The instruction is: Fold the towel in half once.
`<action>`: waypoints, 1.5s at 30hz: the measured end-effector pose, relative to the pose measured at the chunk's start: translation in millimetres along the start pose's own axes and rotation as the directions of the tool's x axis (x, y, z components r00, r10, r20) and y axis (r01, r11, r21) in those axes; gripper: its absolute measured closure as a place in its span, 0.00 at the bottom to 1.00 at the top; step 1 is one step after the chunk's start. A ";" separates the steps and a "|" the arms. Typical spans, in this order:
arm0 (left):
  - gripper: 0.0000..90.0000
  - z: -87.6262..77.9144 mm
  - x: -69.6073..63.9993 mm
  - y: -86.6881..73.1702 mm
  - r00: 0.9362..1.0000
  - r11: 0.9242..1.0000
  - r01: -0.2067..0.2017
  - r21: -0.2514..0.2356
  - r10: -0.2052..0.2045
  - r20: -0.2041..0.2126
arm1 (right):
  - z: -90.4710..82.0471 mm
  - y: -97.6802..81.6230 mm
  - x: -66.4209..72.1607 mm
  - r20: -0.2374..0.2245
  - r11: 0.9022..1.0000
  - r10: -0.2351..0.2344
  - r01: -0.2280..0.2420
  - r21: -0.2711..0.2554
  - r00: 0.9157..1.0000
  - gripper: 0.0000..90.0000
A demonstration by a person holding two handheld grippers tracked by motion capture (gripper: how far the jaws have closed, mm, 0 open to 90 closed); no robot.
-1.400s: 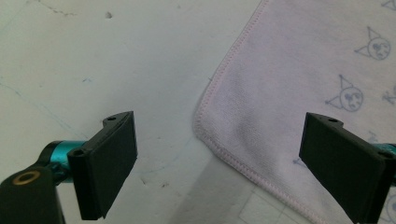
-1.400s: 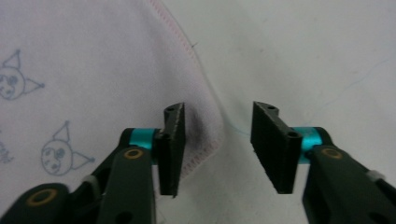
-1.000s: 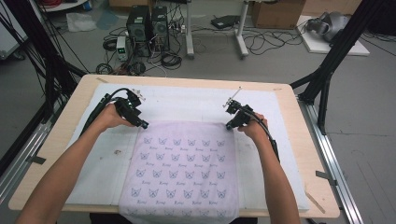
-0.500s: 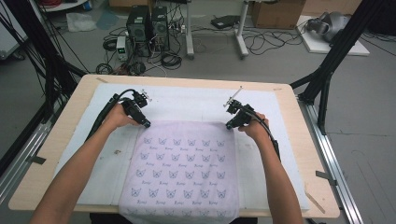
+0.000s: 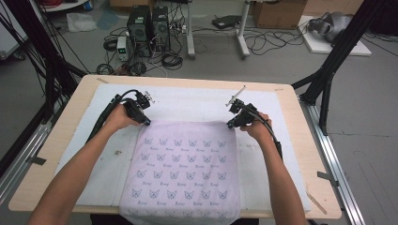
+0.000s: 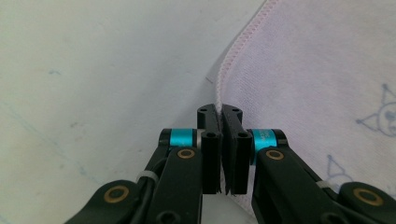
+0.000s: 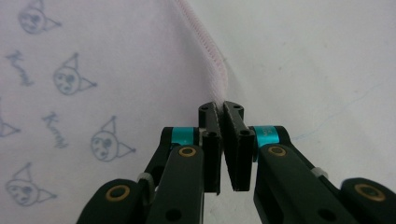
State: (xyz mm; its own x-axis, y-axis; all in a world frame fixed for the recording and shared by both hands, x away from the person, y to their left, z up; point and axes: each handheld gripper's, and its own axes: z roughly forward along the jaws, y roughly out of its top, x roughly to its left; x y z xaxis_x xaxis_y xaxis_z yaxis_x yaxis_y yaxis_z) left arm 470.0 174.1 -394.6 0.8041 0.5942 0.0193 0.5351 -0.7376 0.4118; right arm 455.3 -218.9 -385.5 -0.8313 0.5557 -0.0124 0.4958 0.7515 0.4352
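Note:
A pale pink towel [image 5: 180, 171] printed with small cat faces lies flat on the white mat, its near edge hanging over the table front. My left gripper [image 5: 146, 122] is at the towel's far left corner. Its jaws have just been closing and now pinch the stitched pink hem [image 6: 218, 93], which runs up between the pads of the left gripper [image 6: 221, 110]. My right gripper [image 5: 230, 125] is at the far right corner, shut on the towel's hem [image 7: 211, 60], which enters between the pads of the right gripper [image 7: 220, 106].
A white mat [image 5: 187, 101] covers most of the wooden table [image 5: 300, 140]. Beyond the table's far edge, computer towers [image 5: 148, 23] and loose cables lie on the floor. Black frame legs [image 5: 328, 70] stand at both sides.
The left hand has shifted slightly toward the towel's far left corner, and its jaws have closed on the hem. The right hand has stayed on its corner.

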 end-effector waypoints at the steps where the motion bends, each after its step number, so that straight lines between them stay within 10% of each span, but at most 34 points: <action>1: 0.96 -7.8 0.1 -0.7 1.000 1.000 -0.018 -0.014 0.018 -0.003 | -2.5 -1.1 -0.1 0.001 1.000 0.001 -0.001 -0.016 1.000 0.96; 14: 0.96 -71.9 -29.9 -32.2 0.992 0.975 -0.118 -0.189 0.126 0.027 | -65.5 -27.3 33.7 -0.068 0.973 -0.092 0.075 -0.217 0.993 0.96; 18: 0.96 -86.2 -46.6 -43.8 0.981 0.961 -0.176 -0.215 0.189 0.043 | -79.1 -40.9 46.7 -0.098 0.960 -0.139 0.110 -0.259 0.985 0.96; 20: 0.96 -93.5 -58.9 -51.8 0.966 0.950 -0.225 -0.217 0.248 0.080 | -84.6 -49.0 53.6 -0.133 0.950 -0.179 0.136 -0.280 0.975 0.96; 22: 0.96 -101.6 -75.3 -61.6 0.939 0.930 -0.295 -0.221 0.325 0.116 | -89.6 -58.7 65.8 -0.232 0.926 -0.290 0.211 -0.313 0.928 0.96; 23: 0.95 -106.8 -86.1 -68.8 0.900 0.901 -0.365 -0.236 0.406 0.159 | -90.5 -63.1 71.7 -0.323 0.908 -0.360 0.249 -0.337 0.875 0.96; 24: 0.93 -112.2 -98.2 -77.7 0.855 0.864 -0.431 -0.261 0.483 0.188 | -91.6 -69.0 81.2 -0.400 0.870 -0.462 0.316 -0.379 0.792 0.96; 25: 0.86 -114.8 -104.5 -83.1 0.830 0.850 -0.452 -0.269 0.512 0.223 | -93.3 -75.5 91.5 -0.432 0.841 -0.524 0.367 -0.397 0.734 0.87; 26: 0.71 -116.2 -106.6 -86.1 0.813 0.842 -0.466 -0.272 0.529 0.245 | -94.2 -79.6 96.1 -0.399 0.841 -0.520 0.372 -0.392 0.755 0.67; 28: 0.50 -115.6 -105.2 -87.5 0.845 0.859 -0.450 -0.245 0.498 0.194 | -92.6 -82.9 91.6 -0.420 0.891 -0.431 0.305 -0.335 0.799 0.61; 33: 0.39 -104.8 -95.0 -84.5 0.871 0.878 -0.414 -0.239 0.458 0.176 | -85.6 -77.9 85.4 -0.367 0.921 -0.357 0.257 -0.294 0.859 0.59; 36: 0.40 -86.1 -87.7 -80.6 0.896 0.909 -0.373 -0.188 0.405 0.182 | -73.1 -71.9 85.4 -0.317 0.953 -0.280 0.222 -0.206 0.906 0.60; 38: 0.41 -72.5 -81.6 -77.6 0.918 0.932 -0.329 -0.152 0.354 0.181 | -61.5 -67.9 86.3 -0.278 0.966 -0.247 0.215 -0.142 0.928 0.60; 45: 0.44 -32.5 -70.0 -72.9 0.927 0.970 -0.237 -0.059 0.244 0.285 | -19.2 -58.8 91.1 -0.237 0.980 -0.156 0.180 0.082 0.959 0.67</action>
State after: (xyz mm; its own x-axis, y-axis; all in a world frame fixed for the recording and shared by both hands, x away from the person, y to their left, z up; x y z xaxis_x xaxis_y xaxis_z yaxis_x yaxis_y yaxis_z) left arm 366.4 196.7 -396.4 0.9497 0.2798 -0.1410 0.3132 -0.8369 0.4489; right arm 345.6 -219.4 -394.9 -0.9341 0.3313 0.1331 0.3571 0.8659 0.3503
